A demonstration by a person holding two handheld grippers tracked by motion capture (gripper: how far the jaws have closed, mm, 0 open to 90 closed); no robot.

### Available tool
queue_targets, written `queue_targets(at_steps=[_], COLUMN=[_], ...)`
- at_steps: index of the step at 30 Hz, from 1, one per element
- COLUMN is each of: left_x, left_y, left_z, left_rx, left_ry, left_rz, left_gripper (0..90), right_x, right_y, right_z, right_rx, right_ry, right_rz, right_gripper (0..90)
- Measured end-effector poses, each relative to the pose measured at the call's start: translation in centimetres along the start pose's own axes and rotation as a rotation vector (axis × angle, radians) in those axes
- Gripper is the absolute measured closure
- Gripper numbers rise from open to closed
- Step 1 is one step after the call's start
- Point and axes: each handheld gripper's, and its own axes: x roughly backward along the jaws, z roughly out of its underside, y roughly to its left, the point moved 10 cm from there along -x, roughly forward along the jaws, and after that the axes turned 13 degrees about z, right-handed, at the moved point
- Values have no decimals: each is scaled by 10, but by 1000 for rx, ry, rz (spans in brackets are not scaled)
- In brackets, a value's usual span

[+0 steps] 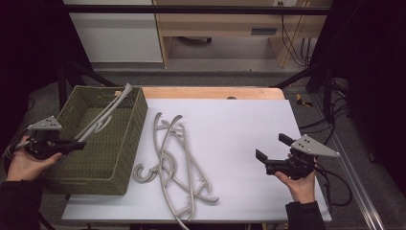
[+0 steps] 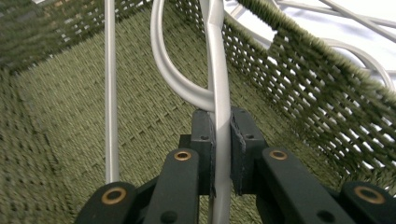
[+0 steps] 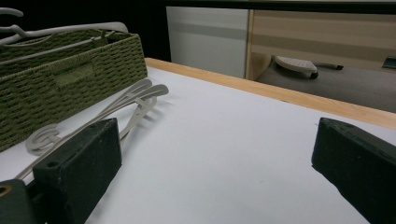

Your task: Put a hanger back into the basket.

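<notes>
My left gripper (image 1: 79, 143) reaches over the near left rim of a green woven basket (image 1: 136, 129) and is shut on a grey plastic hanger (image 1: 107, 112). This hanger slants across the basket, its far end poking over the back rim. In the left gripper view the pads (image 2: 208, 140) pinch the hanger's bar (image 2: 218, 84) above the basket's floor (image 2: 70, 121). A loose pile of grey hangers (image 1: 172, 163) lies on the white table beside the basket. My right gripper (image 1: 272, 146) is held at the right of the table, open, with nothing between its jaws (image 3: 217, 140).
The white table top (image 1: 239, 124) has a wooden strip (image 1: 215, 93) along its far edge. In the right gripper view the basket (image 3: 70, 79) stands far left with table hangers (image 3: 135, 102) in front of it. Cables (image 1: 335, 187) trail off the table's right side.
</notes>
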Motion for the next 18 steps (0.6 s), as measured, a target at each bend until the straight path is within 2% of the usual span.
queue_targets(at_steps=[2,6,8,10,11,15,17,18], left_x=[-3,-13,-20,-27,-27,-27,-30,-31], left_y=[-1,0,2,4,5,6,7,8], left_z=[5,15,17,20,20,20,20,21], left_rx=[2,2,5,17,22,27,45,56], left_ry=[12,41,48,81,95,96,95,112], left_rz=[8,-2,-18,-33,-44,-60,-64,-64], left_gripper=[817,815,814,814,814,813,811,807], right_x=[0,-1,-1,-1,-1,-1,0,0], right_y=[0,1,0,1,1,1,1,1], right_z=[0,1,0,1,1,0,0,0], right_rx=[0,-2,-3,-2,-2,-1,-3,-2], right_ry=[-1,2,0,1,1,0,0,0], right_rz=[0,-1,0,0,0,-1,-3,-3], right_gripper=[18,18,18,18,18,18,18,18])
